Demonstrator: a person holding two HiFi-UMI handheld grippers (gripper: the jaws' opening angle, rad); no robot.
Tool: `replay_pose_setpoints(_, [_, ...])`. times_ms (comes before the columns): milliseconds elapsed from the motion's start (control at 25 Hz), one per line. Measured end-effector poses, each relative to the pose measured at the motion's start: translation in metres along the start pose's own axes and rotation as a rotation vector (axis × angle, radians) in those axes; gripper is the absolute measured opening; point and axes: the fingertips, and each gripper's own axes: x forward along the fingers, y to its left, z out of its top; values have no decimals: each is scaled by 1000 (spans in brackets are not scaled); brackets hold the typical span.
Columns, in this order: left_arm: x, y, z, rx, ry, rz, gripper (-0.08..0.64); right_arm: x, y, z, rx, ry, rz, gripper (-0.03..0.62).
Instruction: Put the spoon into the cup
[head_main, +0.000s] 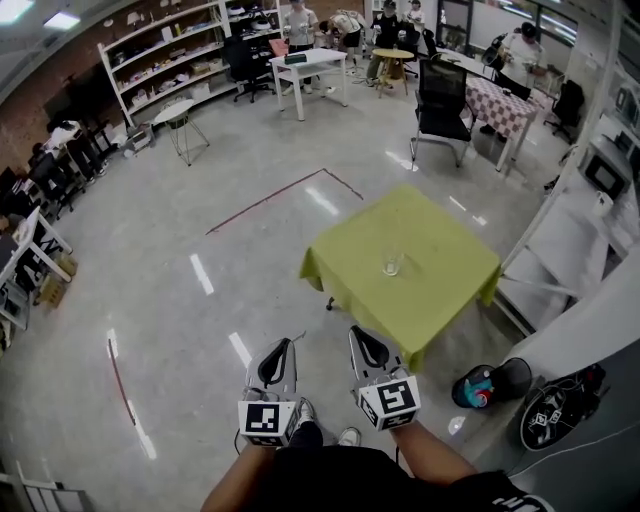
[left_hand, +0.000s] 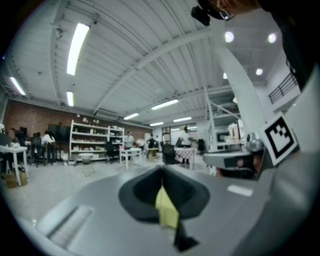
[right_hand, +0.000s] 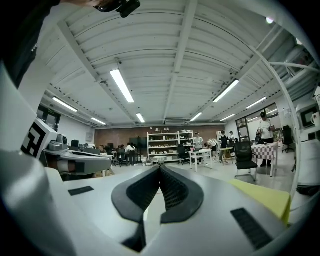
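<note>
left tool (head_main: 289, 343): grey shell, black pads (head_main: 275, 368), marker cube (head_main: 265, 420) | right tool (head_main: 356, 333): same | black top (head_main: 330, 482), white shoes (head_main: 349, 436)

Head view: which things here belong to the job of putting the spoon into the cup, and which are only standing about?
For the job:
- cup on the yellow table
- left gripper and right gripper, both shut and empty
- spoon: cannot be made out

Only standing about:
- black chair
- white table
- shelves
- checked table
- bags on the floor
</note>
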Motion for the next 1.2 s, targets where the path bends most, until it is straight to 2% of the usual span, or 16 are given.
replay_pose_setpoints(480, [55,8,1,-1,-6,-86,11,35,-29,-1,-19,21,-74,6])
replay_pose_setpoints(760, [88,39,0,-1,-9,-133,11,79,-33,2,-27,36,-110,6])
replay_pose_setpoints(1000, [125,69,-2,-41,-23,-180,11,117,-41,4,-27,39,-161,6])
replay_pose_setpoints(1200, [147,85,2,-45,-33,-253,11,139,-44,8,-23,25,-220,6])
